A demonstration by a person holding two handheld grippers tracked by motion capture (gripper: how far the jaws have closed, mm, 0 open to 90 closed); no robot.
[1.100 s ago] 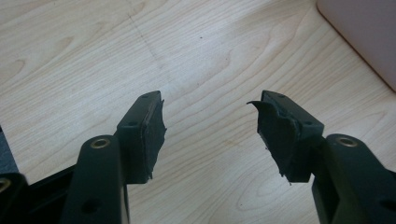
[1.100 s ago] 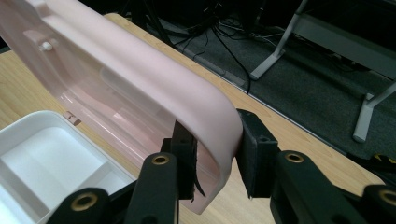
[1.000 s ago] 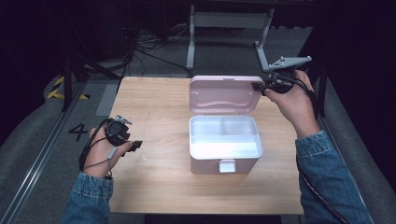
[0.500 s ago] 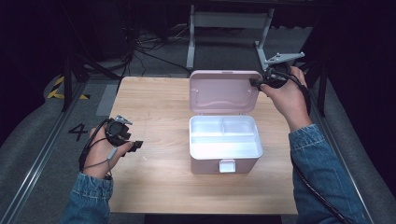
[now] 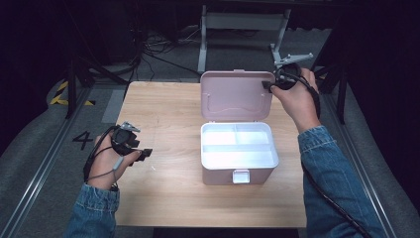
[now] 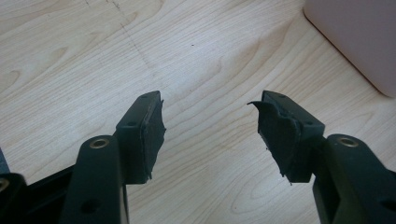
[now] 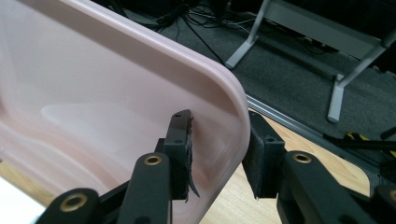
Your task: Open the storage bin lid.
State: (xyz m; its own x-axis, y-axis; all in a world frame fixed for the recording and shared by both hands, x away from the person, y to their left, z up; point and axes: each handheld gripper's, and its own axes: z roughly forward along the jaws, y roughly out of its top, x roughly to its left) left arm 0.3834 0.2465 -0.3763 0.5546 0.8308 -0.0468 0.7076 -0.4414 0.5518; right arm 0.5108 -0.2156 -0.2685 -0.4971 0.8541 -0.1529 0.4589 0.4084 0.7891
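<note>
Because its jaws straddle the lid's (image 7: 116, 116) rim, the right gripper (image 7: 217, 154) props the pink box (image 5: 239, 156) open beneath it, while the left gripper (image 6: 210, 128) hangs spread and empty beside the box.

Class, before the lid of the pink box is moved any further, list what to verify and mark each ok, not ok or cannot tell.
1. Right gripper astride the lid edge: ok, one jaw on each side.
2. Jaws actually clamped on the lid: cannot tell.
3. Left gripper open and empty: ok, over bare table.
4. White tray free of objects: ok.
5. Box base held steady: not ok, nothing holds it.
6. Front latch released: ok, lid stands raised.
</note>
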